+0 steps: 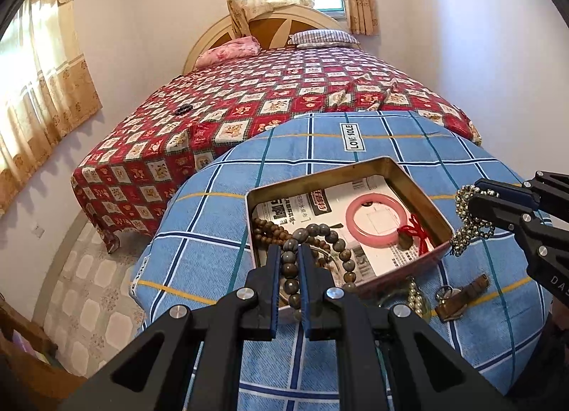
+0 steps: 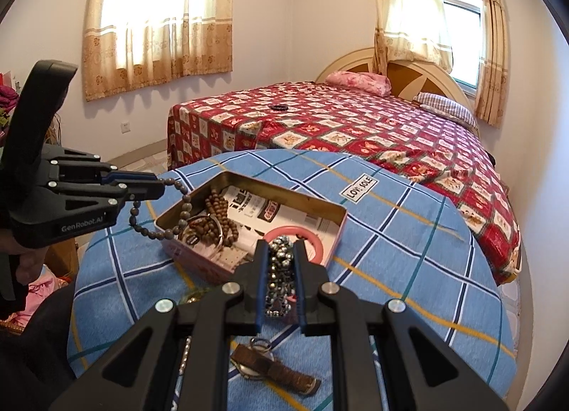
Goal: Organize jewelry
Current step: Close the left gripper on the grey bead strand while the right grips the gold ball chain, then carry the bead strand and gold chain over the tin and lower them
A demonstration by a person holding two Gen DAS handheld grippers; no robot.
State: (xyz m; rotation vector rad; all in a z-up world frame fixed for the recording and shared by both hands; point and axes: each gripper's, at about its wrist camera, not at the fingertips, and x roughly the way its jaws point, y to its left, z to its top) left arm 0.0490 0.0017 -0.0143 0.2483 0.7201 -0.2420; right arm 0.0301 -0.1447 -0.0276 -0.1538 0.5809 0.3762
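My left tool is clamped narrow on a strand of large grey-brown beads; the strand drapes ahead of the tool into the near-left corner of the open tin, partly over its rim. Inside the tin, ahead of this tool, lie a darker wooden bead string and, farther right, a pink bangle with a red cord, all on printed paper.

My right tool is pinched on a bunched silver ball chain, held above the tin's near edge and hanging below the tips.

Below the right tool, on the blue checked table, a wristwatch with a brown strap rests outside the tin.

Assessment: partly complete. Several pieces are boxed; both held strands need releasing inside, and the watch remains to collect.
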